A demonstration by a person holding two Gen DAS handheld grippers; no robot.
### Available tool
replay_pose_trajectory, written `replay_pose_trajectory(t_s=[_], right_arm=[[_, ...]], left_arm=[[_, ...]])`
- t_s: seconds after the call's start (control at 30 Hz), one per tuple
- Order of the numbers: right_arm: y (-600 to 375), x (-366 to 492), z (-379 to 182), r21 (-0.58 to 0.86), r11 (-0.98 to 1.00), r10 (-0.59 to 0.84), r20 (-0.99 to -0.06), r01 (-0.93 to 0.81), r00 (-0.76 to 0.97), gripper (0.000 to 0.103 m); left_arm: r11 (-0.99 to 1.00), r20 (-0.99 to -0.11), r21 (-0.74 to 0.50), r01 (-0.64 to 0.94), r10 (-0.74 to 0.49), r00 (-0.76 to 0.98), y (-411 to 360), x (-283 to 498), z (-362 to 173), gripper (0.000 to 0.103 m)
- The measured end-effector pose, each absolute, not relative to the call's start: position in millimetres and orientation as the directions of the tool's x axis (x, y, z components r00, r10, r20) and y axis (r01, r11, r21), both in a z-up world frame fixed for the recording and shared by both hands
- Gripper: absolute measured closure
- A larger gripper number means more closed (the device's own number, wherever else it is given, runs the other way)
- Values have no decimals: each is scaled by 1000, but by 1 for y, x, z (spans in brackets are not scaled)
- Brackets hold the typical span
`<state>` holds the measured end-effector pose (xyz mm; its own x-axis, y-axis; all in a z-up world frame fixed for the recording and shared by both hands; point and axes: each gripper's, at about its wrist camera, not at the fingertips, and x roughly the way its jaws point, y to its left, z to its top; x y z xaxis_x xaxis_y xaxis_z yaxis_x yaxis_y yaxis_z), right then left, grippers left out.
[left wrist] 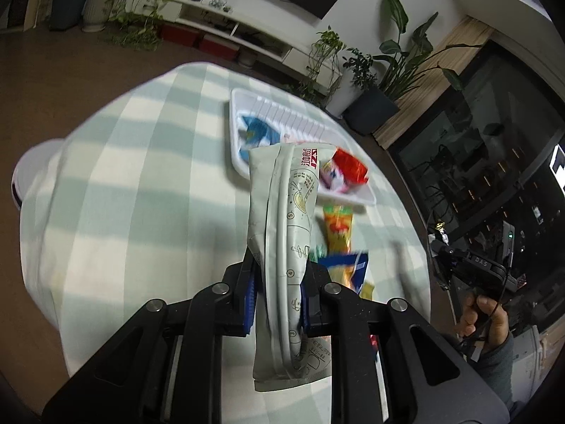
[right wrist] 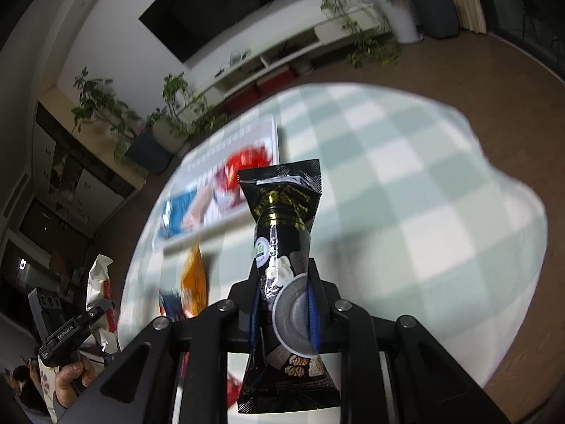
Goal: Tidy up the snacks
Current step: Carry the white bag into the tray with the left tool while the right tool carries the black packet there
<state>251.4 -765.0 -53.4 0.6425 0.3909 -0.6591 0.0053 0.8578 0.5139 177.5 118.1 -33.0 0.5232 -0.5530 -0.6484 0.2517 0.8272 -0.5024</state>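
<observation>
- Now the left hand-held gripper (left wrist: 279, 293) is clamped on a pale green packet (left wrist: 282, 240), its long axis pointing ahead at the white tray (left wrist: 240, 162) near the bench's far edge.
- Right hand-held gripper (right wrist: 284, 304) is clamped on a black packet (right wrist: 282, 226); the tray (right wrist: 273, 134) lies ahead, off to its left.
- Already in the tray: a blue packet (left wrist: 254, 132) and a red one (left wrist: 349, 166).
- Left appears nearer.
- An orange packet (left wrist: 339, 229) lies on the bench beside the tray.

Two wrist cameras, both tilted down over your tabletop (left wrist: 141, 176).
Each looks forward along its own gripper from close above, toward the far wall; both share the checked cloth, the white tray (left wrist: 243, 99) (right wrist: 273, 134) and the TV wall.
</observation>
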Motion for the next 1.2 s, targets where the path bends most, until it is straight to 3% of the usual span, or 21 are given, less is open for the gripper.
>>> replay_pose_trajectory(t_s=[0.3, 0.47, 0.73, 1.2], right_arm=[[-720, 306, 24, 464, 870, 438, -573, -166, 693, 81], [-665, 356, 39, 427, 871, 467, -572, -242, 675, 81], [-607, 433, -8, 425, 875, 473, -659, -229, 585, 81], [-584, 471, -78, 359, 916, 399, -755, -181, 520, 80]], left_arm=[[848, -659, -424, 319, -530, 533, 73, 276, 19, 86], [860, -689, -389, 330, -509, 516, 37, 335, 26, 86], [885, -757, -338, 322, -458, 465, -2, 392, -13, 86], [908, -802, -282, 309, -400, 444, -19, 414, -79, 86]])
